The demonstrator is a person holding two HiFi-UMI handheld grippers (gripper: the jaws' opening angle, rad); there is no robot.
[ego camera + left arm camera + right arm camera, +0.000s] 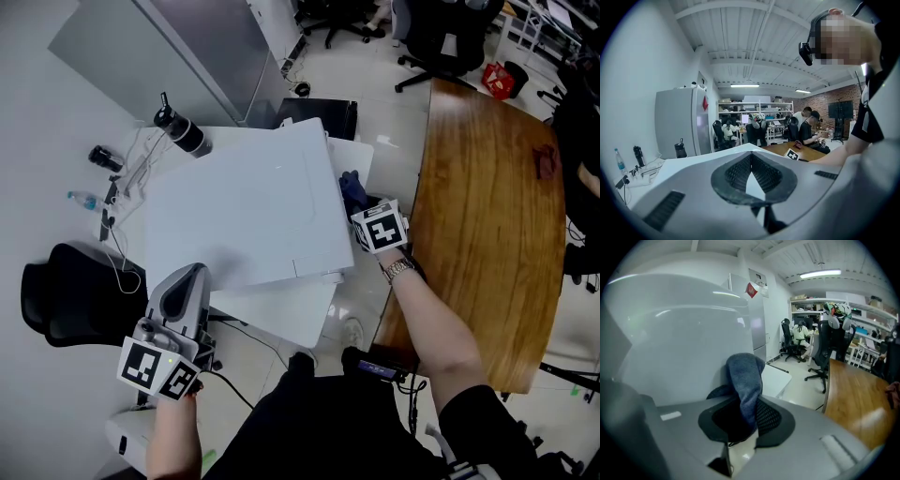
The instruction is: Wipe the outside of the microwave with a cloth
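Two claws differ: the left claw [751, 176] is pressed together, empty. The right claw [740, 420] is clamped on the blue cloth [746, 378], against the microwave's [244, 206] side wall by the desk's [359, 153] right edge. Best to press the cloth flat and stroke evenly, in overlapping passes.

cloth [746, 376] end hidden within the right gripper [744, 412] (too dark)

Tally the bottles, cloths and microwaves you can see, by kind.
Bottles: 3
Cloth: 1
Microwave: 1
Total: 5
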